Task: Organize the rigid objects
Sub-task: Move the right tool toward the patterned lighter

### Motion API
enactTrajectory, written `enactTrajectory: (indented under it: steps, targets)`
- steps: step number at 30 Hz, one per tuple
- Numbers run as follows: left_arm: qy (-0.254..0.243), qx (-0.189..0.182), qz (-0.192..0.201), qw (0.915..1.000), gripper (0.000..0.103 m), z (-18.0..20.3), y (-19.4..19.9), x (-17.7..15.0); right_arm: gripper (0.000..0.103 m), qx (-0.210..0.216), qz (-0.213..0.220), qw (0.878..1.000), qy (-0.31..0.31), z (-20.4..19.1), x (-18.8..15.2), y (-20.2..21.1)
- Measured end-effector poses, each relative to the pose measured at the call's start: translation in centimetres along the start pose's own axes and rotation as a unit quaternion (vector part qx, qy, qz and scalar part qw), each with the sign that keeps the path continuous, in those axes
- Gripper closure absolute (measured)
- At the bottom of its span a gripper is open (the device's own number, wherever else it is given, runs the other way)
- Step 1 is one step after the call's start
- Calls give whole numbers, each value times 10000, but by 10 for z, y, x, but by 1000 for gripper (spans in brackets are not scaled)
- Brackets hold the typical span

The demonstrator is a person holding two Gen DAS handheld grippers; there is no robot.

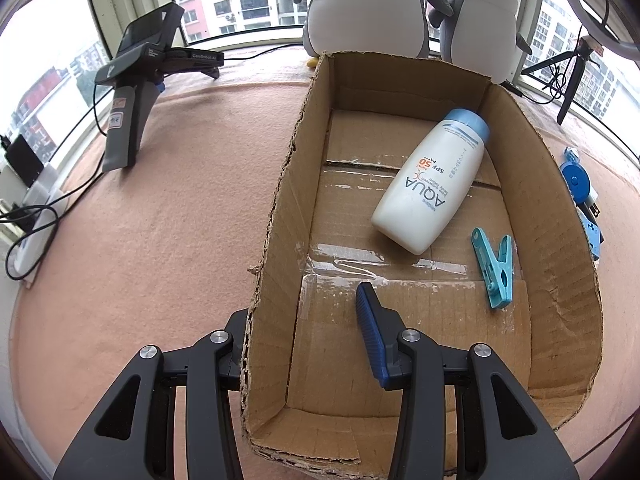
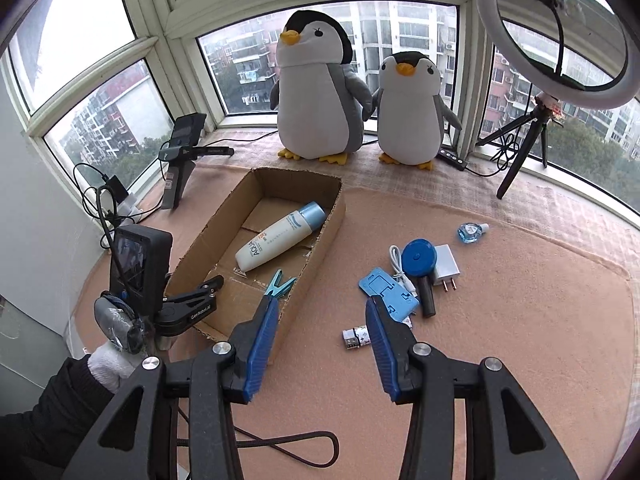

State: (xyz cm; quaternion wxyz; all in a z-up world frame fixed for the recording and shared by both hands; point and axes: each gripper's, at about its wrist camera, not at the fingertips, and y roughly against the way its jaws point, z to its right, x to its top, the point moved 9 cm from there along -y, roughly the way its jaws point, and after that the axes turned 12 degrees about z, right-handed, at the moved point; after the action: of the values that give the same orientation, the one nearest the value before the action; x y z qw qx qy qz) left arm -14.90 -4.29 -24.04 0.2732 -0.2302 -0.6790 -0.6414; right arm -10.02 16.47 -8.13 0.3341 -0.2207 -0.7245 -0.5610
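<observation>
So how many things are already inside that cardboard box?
2. A white sunscreen bottle lies on its side toward the far end of the cardboard box, and a teal clothespin lies nearer, by the right wall. The box's near-left corner is hidden in the right wrist view.

Bay windows (image 2: 320, 52), pink blanket (image 2: 520, 320), daylight

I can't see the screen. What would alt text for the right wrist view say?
An open right gripper hovers over a pink cloth, beside a cardboard box holding a sunscreen bottle and a clothespin. A blue phone stand, charger plug and two plush penguins lie beyond.
</observation>
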Motion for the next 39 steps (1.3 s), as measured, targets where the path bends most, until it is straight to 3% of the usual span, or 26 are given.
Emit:
enactTrajectory:
  steps: [6, 11, 24, 32, 39]
  targets:
    - [-73, -4, 12, 10000, 62, 0, 2, -3, 61, -148, 35, 9998, -99, 10, -8, 27]
    - [-123, 12, 36, 9999, 62, 0, 4, -5, 61, -174, 17, 9997, -166, 15, -20, 22]
    - [-63, -10, 16, 10000, 62, 0, 3, -4, 61, 7, -272, 9996, 87, 35, -38, -52]
    - [20, -1, -18, 10000, 62, -1, 3, -5, 61, 76, -738, 9970, 225, 49, -55, -97]
    - [29, 53, -5, 10000, 62, -1, 4, -6, 61, -280, -1287, 9890, -672, 69, -86, -125]
